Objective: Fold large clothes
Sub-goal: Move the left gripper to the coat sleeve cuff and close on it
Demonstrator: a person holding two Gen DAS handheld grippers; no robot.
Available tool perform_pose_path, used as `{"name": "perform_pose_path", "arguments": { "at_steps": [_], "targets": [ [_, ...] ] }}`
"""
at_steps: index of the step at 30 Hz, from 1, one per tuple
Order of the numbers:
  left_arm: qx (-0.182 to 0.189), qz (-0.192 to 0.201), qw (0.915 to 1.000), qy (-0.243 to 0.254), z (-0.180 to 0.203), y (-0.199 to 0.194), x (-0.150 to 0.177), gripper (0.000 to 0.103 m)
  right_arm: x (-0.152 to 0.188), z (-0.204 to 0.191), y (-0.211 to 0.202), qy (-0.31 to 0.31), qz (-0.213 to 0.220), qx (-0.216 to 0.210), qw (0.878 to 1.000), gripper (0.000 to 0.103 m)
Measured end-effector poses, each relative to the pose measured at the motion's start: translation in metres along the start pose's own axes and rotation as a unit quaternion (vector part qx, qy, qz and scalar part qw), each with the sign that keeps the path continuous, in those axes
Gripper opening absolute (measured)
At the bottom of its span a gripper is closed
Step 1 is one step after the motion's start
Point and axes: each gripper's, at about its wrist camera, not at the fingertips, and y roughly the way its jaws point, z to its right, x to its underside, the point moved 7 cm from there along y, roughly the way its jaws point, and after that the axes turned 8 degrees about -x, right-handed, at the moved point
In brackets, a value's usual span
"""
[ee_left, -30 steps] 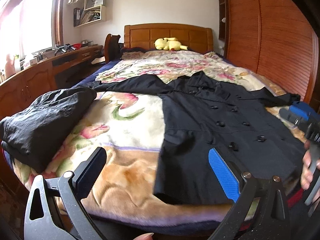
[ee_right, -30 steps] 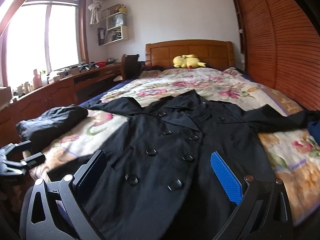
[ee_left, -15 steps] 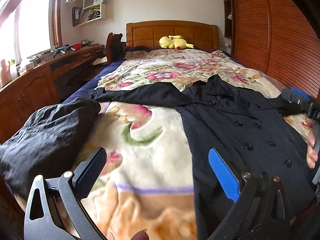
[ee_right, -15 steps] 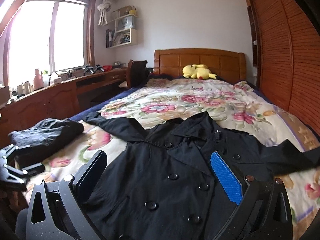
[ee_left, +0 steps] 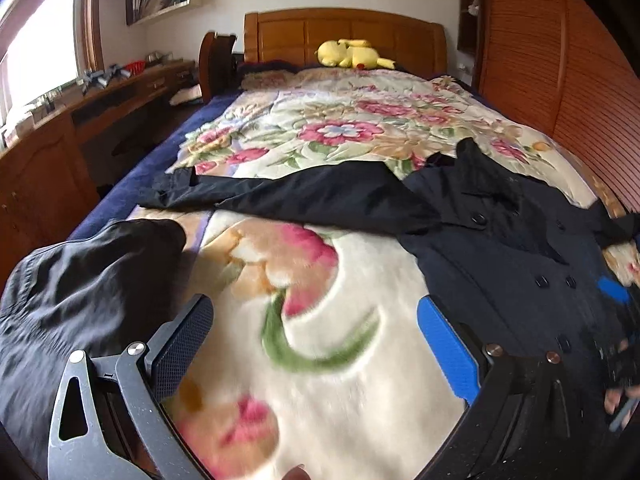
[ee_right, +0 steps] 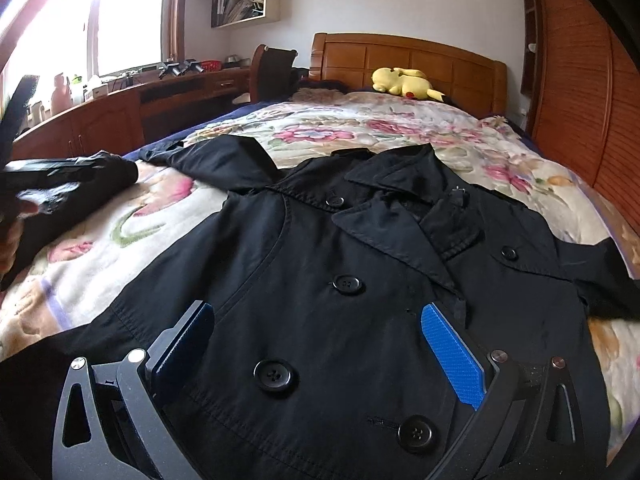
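Right wrist view: right hand-held gripper (ee_right: pixel 316 356) low over the black coat (ee_right: pixel 360 280), jaws spread wide, nothing between them, blue pad (ee_right: pixel 454 356) just above the chest buttons; coat lies flat, front up, on the floral bed (ee_right: pixel 400 132), collar toward the headboard (ee_right: pixel 420 64), long axis down the bed, one sleeve (ee_left: pixel 288 196) stretched out sideways; left hand-held gripper (ee_left: pixel 316 356) likewise released, over bare quilt beside a folded dark garment (ee_left: pixel 80 292).

A black double-breasted coat (ee_right: pixel 360 280) lies flat, front up and buttoned, on the bed directly under and ahead of the right claw (ee_right: pixel 316 344), one sleeve (ee_left: pixel 288 196) stretched out beyond the left claw (ee_left: pixel 316 344).
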Motion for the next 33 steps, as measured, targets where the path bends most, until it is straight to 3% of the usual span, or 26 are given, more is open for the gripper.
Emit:
{"name": "perform_pose_path", "arguments": {
  "at_steps": [11,15,19,24,33],
  "targets": [
    [0.011,-0.030,0.9986,-0.043,-0.005,0.094,-0.062,0.099,0.001,0.011,0.010,0.015,-0.023,-0.010,1.000,0.103],
    [0.001,-0.031,0.9980,-0.054,-0.007,0.115,-0.076,0.090,0.001,0.011,0.012,0.016,-0.027,-0.015,0.999,0.103],
    [0.003,-0.036,0.9970,-0.068,-0.011,0.133,-0.082,0.080,0.002,0.013,0.014,0.019,-0.028,-0.019,0.999,0.103],
    [-0.016,-0.059,0.9922,-0.109,-0.025,0.162,-0.086,0.079,0.004,0.015,0.017,0.027,-0.032,-0.027,0.999,0.103],
    [-0.004,-0.110,0.9789,-0.172,-0.040,0.199,-0.064,0.079,0.006,0.016,0.020,0.035,-0.036,-0.032,0.998,0.103]
  ]
}}
